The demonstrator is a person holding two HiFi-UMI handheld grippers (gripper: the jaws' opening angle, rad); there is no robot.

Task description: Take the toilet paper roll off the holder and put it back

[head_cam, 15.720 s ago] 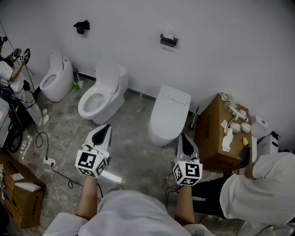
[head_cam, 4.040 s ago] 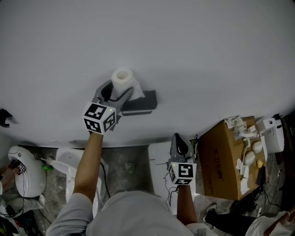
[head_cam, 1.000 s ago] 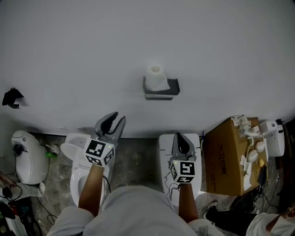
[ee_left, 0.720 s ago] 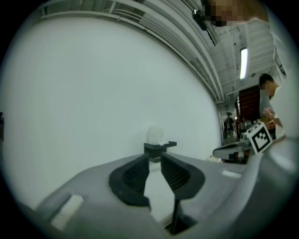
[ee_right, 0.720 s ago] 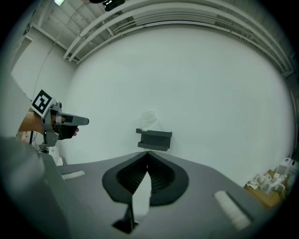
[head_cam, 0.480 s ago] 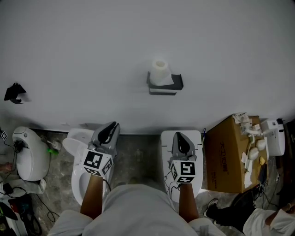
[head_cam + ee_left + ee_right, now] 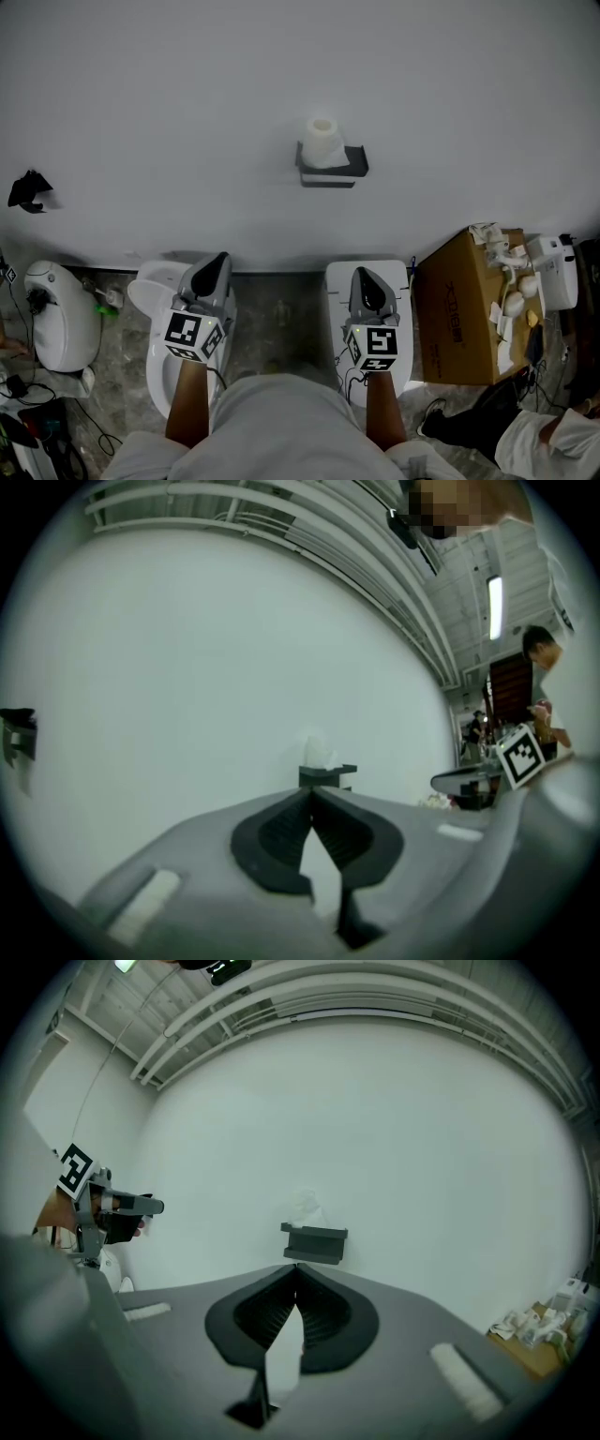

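The left gripper (image 7: pixel 217 261) has pulled back from the wall since a second ago, and its jaws have just been closing until they meet with nothing between them. Well ahead of and above both pairs of jaws, the toilet paper roll (image 7: pixel 322 141) stands upright on its holder (image 7: pixel 354 169), touched by neither gripper, so the put-back looks finished. The right gripper (image 7: pixel 362 276) hangs alongside, jaws clenched and empty; I judge the task is at its end.
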